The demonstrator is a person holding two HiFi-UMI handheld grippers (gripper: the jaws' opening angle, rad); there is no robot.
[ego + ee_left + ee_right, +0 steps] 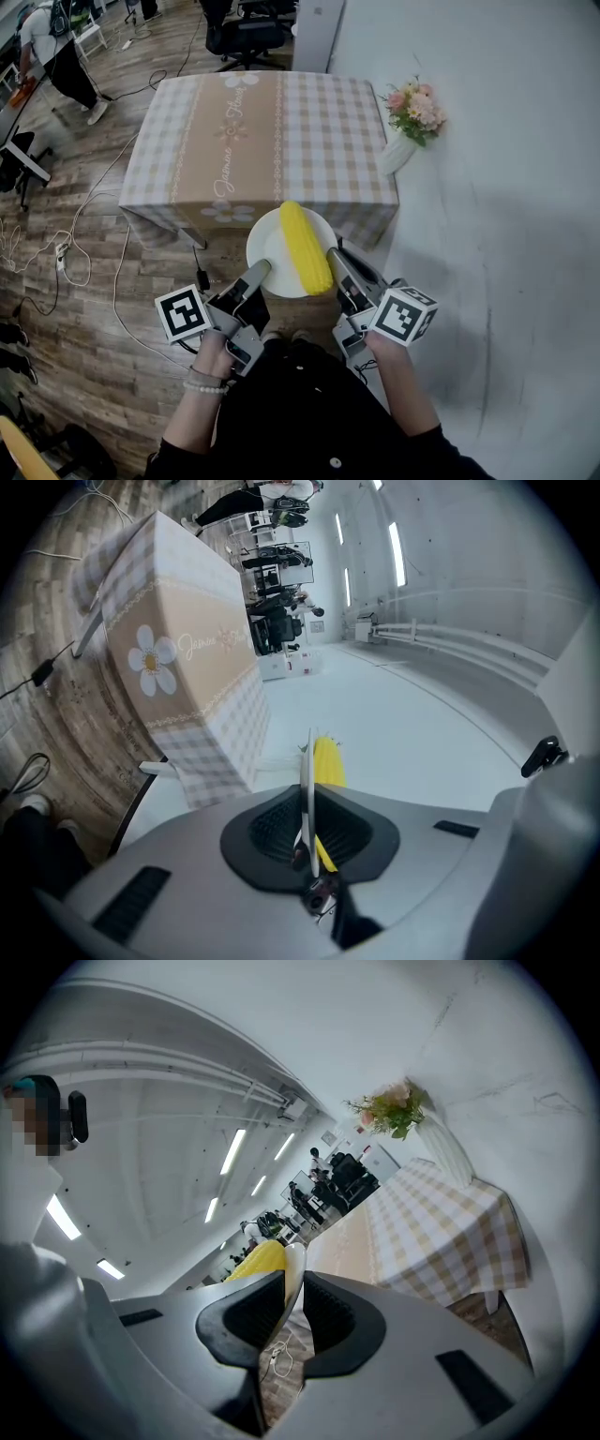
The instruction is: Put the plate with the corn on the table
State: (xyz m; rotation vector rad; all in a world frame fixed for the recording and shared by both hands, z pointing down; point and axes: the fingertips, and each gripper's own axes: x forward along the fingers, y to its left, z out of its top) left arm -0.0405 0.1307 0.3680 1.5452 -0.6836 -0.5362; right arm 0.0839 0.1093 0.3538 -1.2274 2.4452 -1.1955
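While left hand-held gripper (261, 270), right hand-held gripper (333, 255) clamp plate (267, 248) of corn (305, 246), "Jasmine" tablecloth (319, 141)

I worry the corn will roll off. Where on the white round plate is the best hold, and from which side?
Pinch the thin rim of the white round plate edge-on from near left and near right, as the left gripper and right gripper do. The yellow corn cob lies along its middle, so flanking holds probably keep it level.

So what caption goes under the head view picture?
Left gripper and right gripper hold a plate of corn near the table.
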